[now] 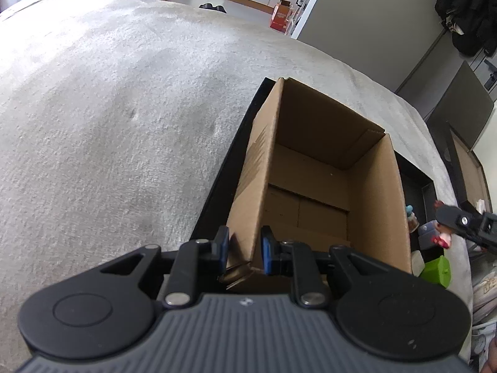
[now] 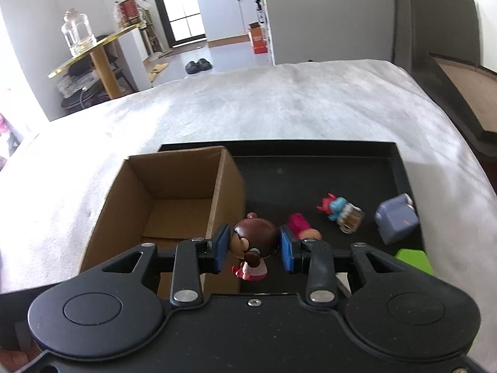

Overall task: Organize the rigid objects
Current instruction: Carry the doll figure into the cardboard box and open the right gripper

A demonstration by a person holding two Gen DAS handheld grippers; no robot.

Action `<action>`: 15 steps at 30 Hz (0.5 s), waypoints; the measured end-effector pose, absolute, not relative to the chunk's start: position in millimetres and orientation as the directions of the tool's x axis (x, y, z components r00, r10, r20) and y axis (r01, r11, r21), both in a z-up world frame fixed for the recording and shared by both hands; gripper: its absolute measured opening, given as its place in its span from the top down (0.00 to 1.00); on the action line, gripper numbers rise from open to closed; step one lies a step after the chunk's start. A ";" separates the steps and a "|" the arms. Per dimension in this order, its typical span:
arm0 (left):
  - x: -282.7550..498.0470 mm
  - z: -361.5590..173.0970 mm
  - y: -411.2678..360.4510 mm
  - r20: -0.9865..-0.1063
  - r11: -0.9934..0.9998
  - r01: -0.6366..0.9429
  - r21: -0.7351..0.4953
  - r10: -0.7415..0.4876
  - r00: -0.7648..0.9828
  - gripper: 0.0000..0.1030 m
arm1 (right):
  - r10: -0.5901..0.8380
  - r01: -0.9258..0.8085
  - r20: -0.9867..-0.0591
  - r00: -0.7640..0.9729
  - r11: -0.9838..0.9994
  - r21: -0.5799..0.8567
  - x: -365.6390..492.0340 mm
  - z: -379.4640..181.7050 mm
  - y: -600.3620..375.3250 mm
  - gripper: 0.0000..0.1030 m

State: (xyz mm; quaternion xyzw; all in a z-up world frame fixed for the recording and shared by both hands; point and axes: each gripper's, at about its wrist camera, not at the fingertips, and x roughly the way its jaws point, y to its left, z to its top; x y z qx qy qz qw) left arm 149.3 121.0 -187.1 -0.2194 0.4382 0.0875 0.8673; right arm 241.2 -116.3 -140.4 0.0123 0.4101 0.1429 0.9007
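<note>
An open, empty cardboard box [image 1: 310,186] stands in the left part of a black tray [image 2: 310,168] on a white blanket. My left gripper [image 1: 243,250] is shut on the box's near left corner wall. My right gripper [image 2: 254,248] is shut on a brown-haired doll figure [image 2: 253,242] in a pink dress, held just right of the box [image 2: 174,192]. Lying in the tray are a pink figure [image 2: 303,227], a blue-and-red figure with a barrel [image 2: 341,211], a lavender block [image 2: 396,217] and a green block [image 2: 413,259]. The right gripper also shows at the right edge of the left wrist view [image 1: 462,222].
The white blanket [image 1: 108,124] spreads left of and beyond the tray. A dark bench [image 2: 450,71] stands at the right. A gold table with a glass jar [image 2: 77,34] stands at the far left. Slippers [image 2: 198,65] lie on the floor behind.
</note>
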 end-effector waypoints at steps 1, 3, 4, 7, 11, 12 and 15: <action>149.3 -187.2 121.2 -0.797 0.888 -0.342 -0.307 -0.044 0.602 0.80 | 0.271 -0.254 -0.734 0.623 0.957 0.138 241.9 -139.0 -111.0 0.67; 148.7 -187.8 122.2 -0.794 0.887 -0.338 -0.315 -0.052 0.605 0.80 | 0.278 -0.270 -0.731 0.623 0.954 0.132 243.0 -137.4 -101.6 0.67; 148.4 -188.5 123.2 -0.794 0.884 -0.339 -0.321 -0.056 0.606 0.80 | 0.279 -0.283 -0.730 0.624 0.951 0.122 243.2 -137.0 -95.4 0.67; 147.6 -190.3 127.1 -0.791 0.874 -0.342 -0.344 -0.073 0.608 0.80 | 0.288 -0.313 -0.732 0.618 0.944 0.107 245.0 -137.8 -79.9 0.67; 148.7 -192.2 132.7 -0.790 0.858 -0.353 -0.374 -0.096 0.605 0.80 | 0.301 -0.348 -0.733 0.609 0.933 0.094 246.8 -140.7 -60.1 0.67; 148.5 -192.2 132.7 -0.790 0.857 -0.352 -0.375 -0.097 0.605 0.80 | 0.306 -0.355 -0.733 0.607 0.930 0.094 246.8 -141.2 -55.6 0.67; 148.6 -192.0 132.6 -0.792 0.857 -0.353 -0.376 -0.099 0.602 0.80 | 0.325 -0.374 -0.734 0.597 0.922 0.104 247.9 -142.3 -42.4 0.67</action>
